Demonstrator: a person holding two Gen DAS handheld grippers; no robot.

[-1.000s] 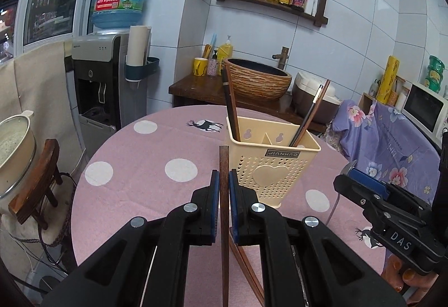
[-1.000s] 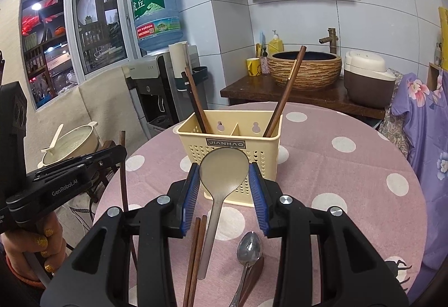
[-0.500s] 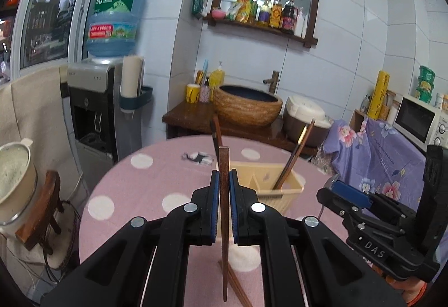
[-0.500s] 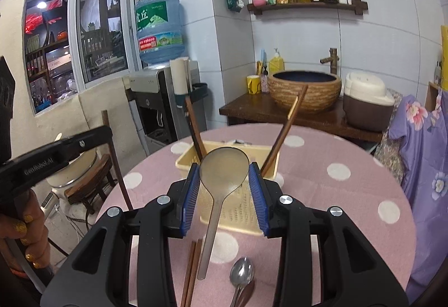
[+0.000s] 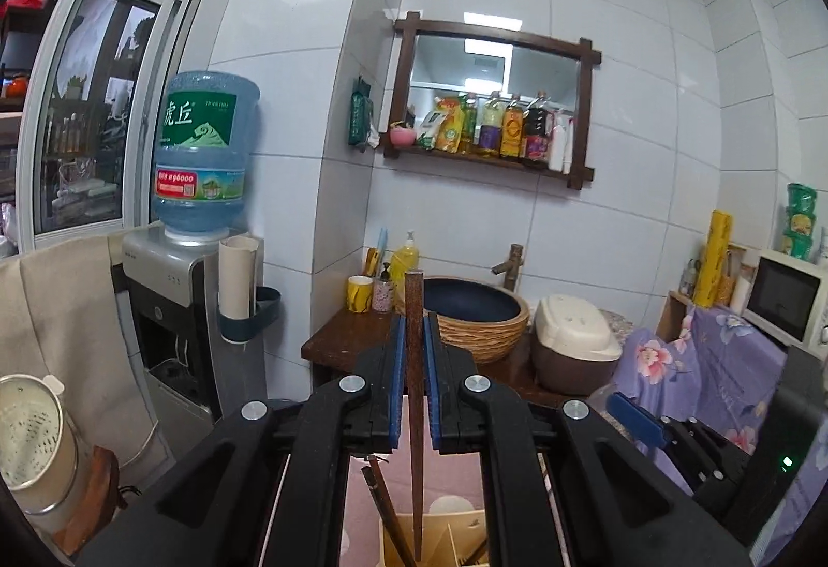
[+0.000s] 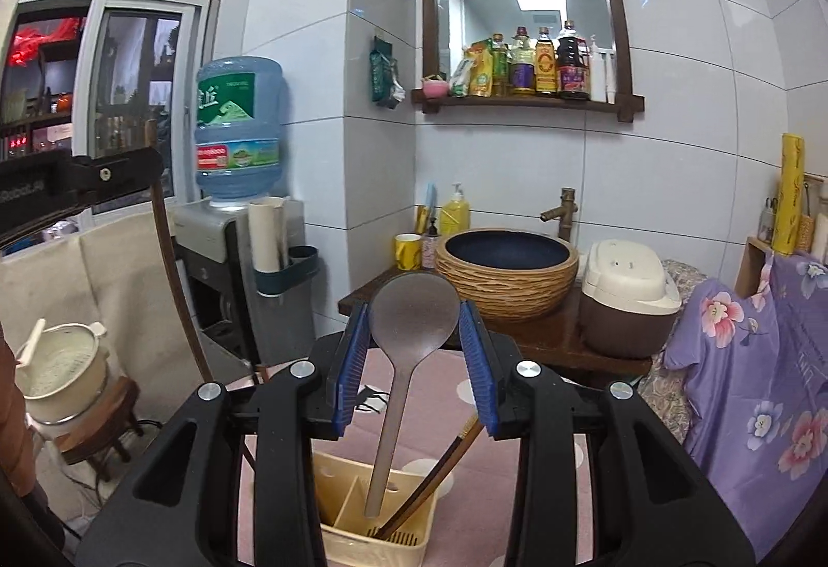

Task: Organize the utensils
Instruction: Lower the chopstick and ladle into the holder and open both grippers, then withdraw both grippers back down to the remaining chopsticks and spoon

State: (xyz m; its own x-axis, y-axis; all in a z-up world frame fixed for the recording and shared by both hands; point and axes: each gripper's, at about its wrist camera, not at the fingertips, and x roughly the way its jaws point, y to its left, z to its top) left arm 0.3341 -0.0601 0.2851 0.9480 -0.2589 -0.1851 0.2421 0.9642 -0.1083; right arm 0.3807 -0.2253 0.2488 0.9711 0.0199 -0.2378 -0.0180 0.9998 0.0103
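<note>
My left gripper [image 5: 414, 334] is shut on a dark wooden chopstick [image 5: 414, 412] that hangs upright, its lower tip over the cream utensil holder [image 5: 466, 541] at the bottom edge. Another chopstick [image 5: 385, 510] leans inside that holder. In the right wrist view my right gripper [image 6: 414, 324] is shut on the bowl of a grey ladle-shaped spoon [image 6: 414, 313]; its handle points down above the holder [image 6: 372, 505], where a brown chopstick [image 6: 440, 474] leans. At the left of this view the left gripper [image 6: 77, 184] carries its chopstick [image 6: 173, 267].
The pink polka-dot table [image 6: 533, 489] lies below. Behind it stand a woven basin [image 6: 507, 267], a rice cooker [image 6: 626, 298], a water dispenser [image 5: 196, 308] and a pot [image 6: 62, 365] on a stool. Purple floral cloth [image 6: 750, 360] hangs at the right.
Both grippers have risen and tilted upward with their utensils; the table and holder have dropped to the bottom of both views, and the spoons and chopsticks lying on the table have gone out of sight.
</note>
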